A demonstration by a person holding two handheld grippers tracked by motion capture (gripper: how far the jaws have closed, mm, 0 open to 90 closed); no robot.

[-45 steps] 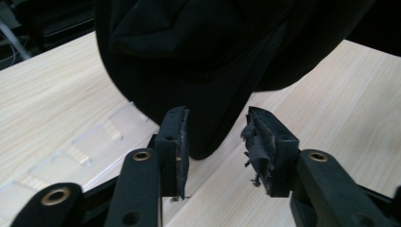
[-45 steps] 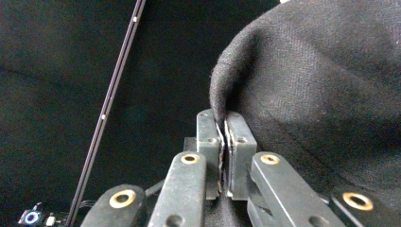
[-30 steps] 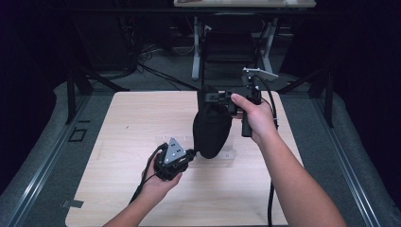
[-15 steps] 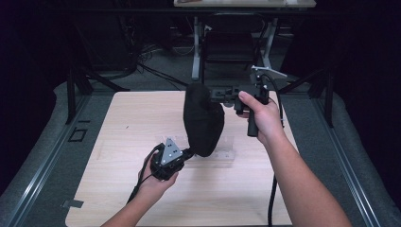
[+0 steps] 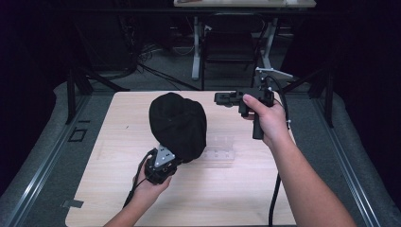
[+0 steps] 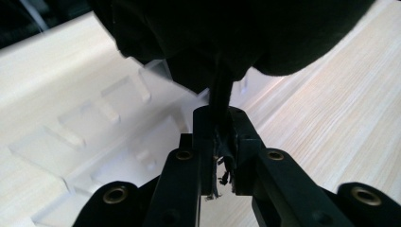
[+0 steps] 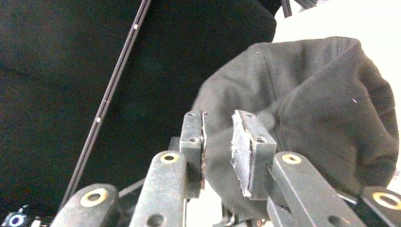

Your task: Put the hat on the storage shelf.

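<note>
- While we look down from the high view, we see a black cap [image 5: 178, 124] of soft, matte cloth, rounded like a dome, held up over the middle of the pale wooden table [image 5: 118, 198]; its lower edge runs into the left gripper [image 5: 176, 161].
- In the left gripper view we find the two black jaws pressed together on a thin strip of the cap's [image 6: 236, 38] dark fabric, so this tool is clenched on the cap; frayed threads show between the pads.
- We note a clear plastic tray [image 5: 220, 147] with raised ribs lying flat on the table just beside and partly under the cap; in the left gripper view the tray [image 6: 85, 127] looks glassy and blurred, and the cap's bulk hides its far part.
- The right gripper [image 5: 222, 98] hangs level to the right of the cap and apart from it; in the right gripper view its worn grey pads [image 7: 241, 151] stand parted with nothing between them, having just been opening; the cap [image 7: 321, 113], seamed and stitched, lies beyond them.
- Beyond the table we make out a dark chair [image 5: 231, 42] and metal stand legs [image 5: 196, 47]; the rest is dim.
</note>
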